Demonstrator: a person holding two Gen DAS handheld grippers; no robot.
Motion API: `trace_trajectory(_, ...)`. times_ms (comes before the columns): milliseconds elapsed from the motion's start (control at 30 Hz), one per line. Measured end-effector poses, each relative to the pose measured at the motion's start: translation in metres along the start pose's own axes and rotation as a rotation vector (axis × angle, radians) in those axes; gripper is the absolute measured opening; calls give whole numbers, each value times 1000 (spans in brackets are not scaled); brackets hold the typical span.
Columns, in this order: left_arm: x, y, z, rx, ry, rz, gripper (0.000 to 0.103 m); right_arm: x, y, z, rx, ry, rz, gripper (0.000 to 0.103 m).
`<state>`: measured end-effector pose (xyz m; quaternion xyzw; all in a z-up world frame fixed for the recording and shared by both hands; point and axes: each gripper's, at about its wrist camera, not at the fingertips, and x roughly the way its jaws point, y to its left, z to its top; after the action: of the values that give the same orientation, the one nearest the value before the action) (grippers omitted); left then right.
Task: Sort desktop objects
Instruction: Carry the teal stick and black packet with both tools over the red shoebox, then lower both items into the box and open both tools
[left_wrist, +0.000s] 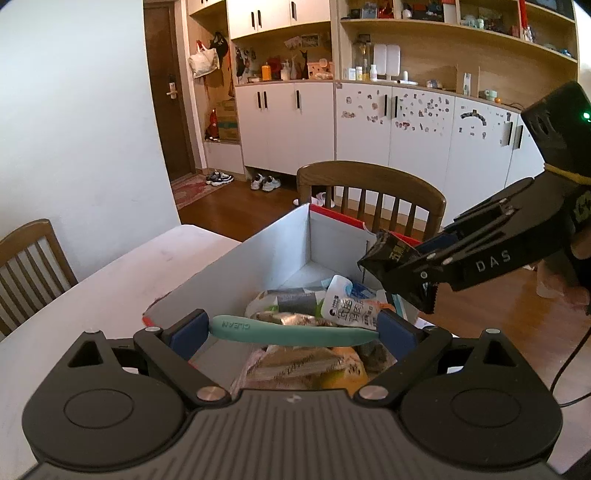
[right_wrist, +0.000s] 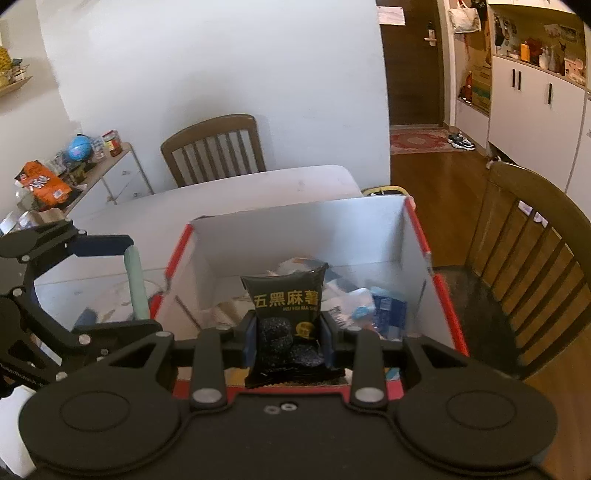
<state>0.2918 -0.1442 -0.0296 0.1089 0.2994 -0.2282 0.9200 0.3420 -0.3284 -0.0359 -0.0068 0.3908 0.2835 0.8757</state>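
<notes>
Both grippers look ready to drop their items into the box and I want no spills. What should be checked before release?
1. Right gripper clamps the black snack packet: ok.
2. Left gripper clamps the teal CLEAN tool by its ends: ok.
3. Packet above the open cardboard box: ok.
4. Teal tool above the box: ok.
5. Grippers apart: ok.
6. Room left in the box: ok.

- The left wrist view is angled down, close over the open box (left_wrist: 280, 243), facing cabinets.
- The right wrist view is angled down over the same box (right_wrist: 295, 229), facing a wall.
- The box is shared by the 2 views.
</notes>
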Motion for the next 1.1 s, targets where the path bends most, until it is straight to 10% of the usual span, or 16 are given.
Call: trace_trajectory(1100, 127, 37, 30, -150, 261, 75, 98, 60, -35, -5, 7, 98, -55, 33)
